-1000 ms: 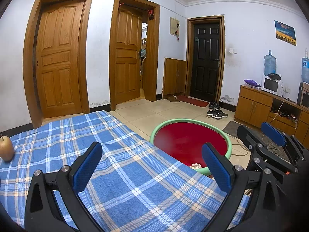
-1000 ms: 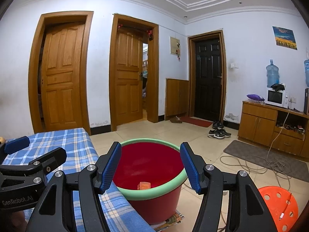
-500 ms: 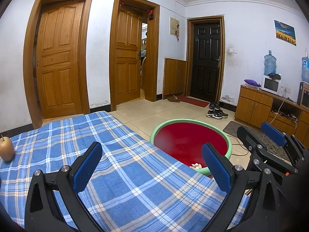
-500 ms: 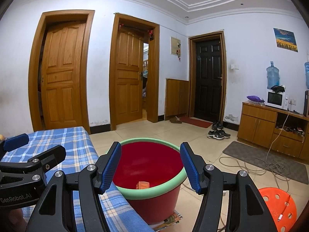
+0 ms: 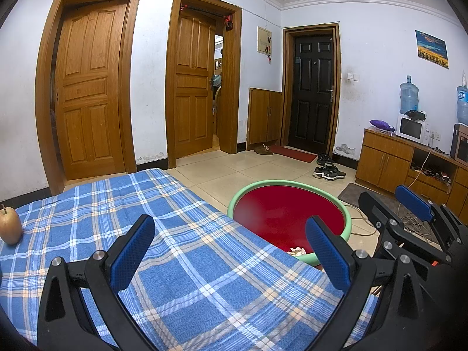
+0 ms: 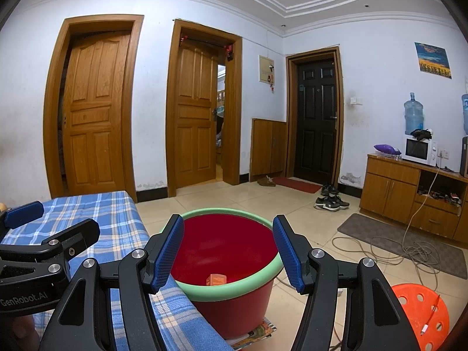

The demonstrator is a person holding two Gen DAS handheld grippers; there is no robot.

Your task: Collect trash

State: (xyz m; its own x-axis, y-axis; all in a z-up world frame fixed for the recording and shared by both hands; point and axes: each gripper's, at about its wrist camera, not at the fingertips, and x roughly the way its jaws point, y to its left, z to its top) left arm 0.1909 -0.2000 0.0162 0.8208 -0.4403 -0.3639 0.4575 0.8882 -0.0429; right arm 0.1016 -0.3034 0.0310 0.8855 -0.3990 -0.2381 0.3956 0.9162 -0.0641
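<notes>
A red bucket with a green rim (image 5: 288, 213) (image 6: 228, 251) stands on the floor beside the table with the blue plaid cloth (image 5: 163, 234). An orange carton (image 6: 217, 279) and crumpled white paper (image 5: 297, 251) lie inside it. My left gripper (image 5: 231, 251) is open and empty over the cloth. My right gripper (image 6: 228, 253) is open and empty above the near rim of the bucket. It also shows at the right of the left wrist view (image 5: 409, 213). An apple (image 5: 10, 225) stands on the cloth at far left.
An orange stool (image 6: 421, 316) stands at lower right. Cables (image 6: 389, 248) lie on the tiled floor by a grey mat (image 6: 403, 239). A wooden cabinet (image 6: 409, 190) lines the right wall. Shoes (image 6: 330, 201) sit near the black door.
The right gripper has risen slightly, so the bucket sits a little lower in its view. The left gripper has not visibly moved.
</notes>
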